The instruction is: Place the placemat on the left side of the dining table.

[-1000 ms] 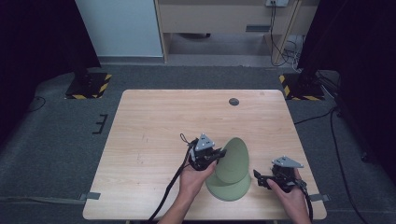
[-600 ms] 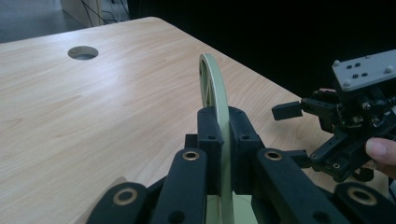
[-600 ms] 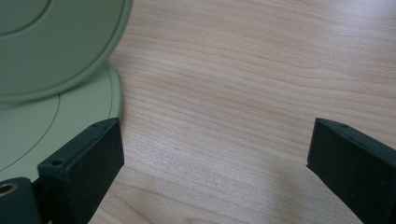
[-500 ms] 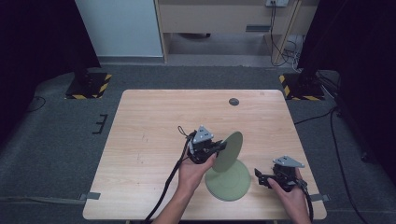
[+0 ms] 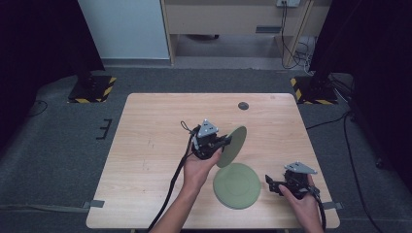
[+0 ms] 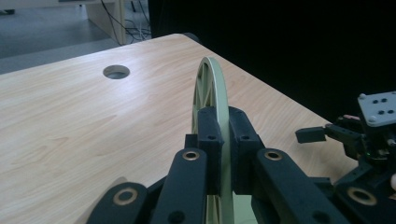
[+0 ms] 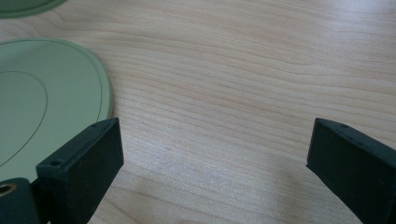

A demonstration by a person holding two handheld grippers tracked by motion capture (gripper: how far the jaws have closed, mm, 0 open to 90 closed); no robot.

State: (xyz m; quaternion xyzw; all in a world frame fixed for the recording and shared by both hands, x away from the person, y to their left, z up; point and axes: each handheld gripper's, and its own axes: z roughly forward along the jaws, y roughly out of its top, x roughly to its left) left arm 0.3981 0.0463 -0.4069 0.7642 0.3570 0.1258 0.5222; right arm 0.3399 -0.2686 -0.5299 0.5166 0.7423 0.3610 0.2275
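Holding item: green plate (image 5: pixel 231 145), frame centre, on edge, clamped at rim by left hand-held gripper (image 5: pixel 219 144). Likely light, stiff, slippery. Second plate (image 5: pixel 237 185) flat on bench (image 5: pixel 145 145); right hand-held gripper (image 5: pixel 272 183) wide open, empty.

Even overhead light keeps the counter (image 5: pixel 155 145) bright while the surroundings fall into near black. Shadows under things are soft and short. The left claw (image 6: pixel 219 154) looms slightly blurred up close; the right gripper view is sharp, without glare.
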